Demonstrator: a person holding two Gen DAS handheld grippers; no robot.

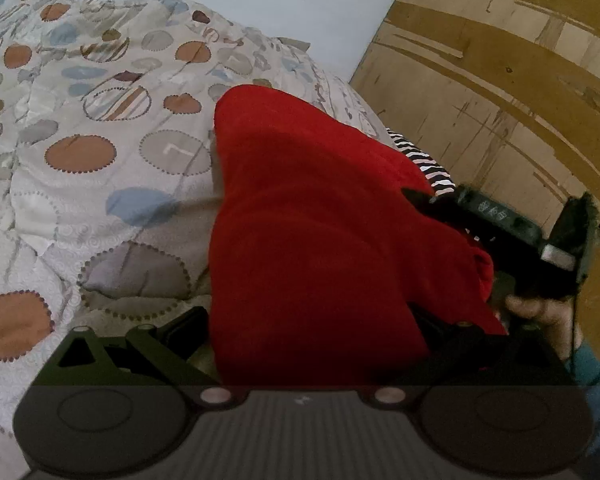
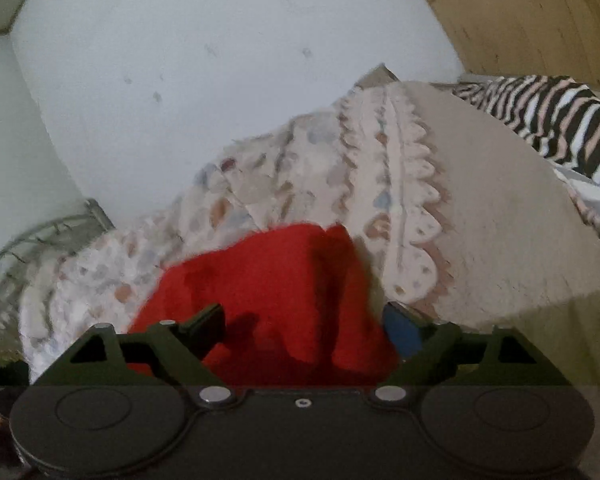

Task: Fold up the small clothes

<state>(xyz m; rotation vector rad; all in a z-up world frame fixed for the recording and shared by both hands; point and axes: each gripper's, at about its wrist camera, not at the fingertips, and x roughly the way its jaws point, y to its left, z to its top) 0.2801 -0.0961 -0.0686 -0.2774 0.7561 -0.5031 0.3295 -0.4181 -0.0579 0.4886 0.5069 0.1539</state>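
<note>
Patterned quilt (image 1: 100, 128) under red garment (image 1: 320, 240).

pale wall (image 1: 228, 4), plywood panel (image 1: 500, 60)

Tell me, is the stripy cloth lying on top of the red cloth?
No, the stripy cloth peeks out from behind and under the red cloth, near the bed's edge.

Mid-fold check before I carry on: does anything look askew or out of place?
The red garment lies bunched and rumpled, not flat, on the patterned quilt. A zebra-striped cloth lies crumpled at the bed's edge.
</note>
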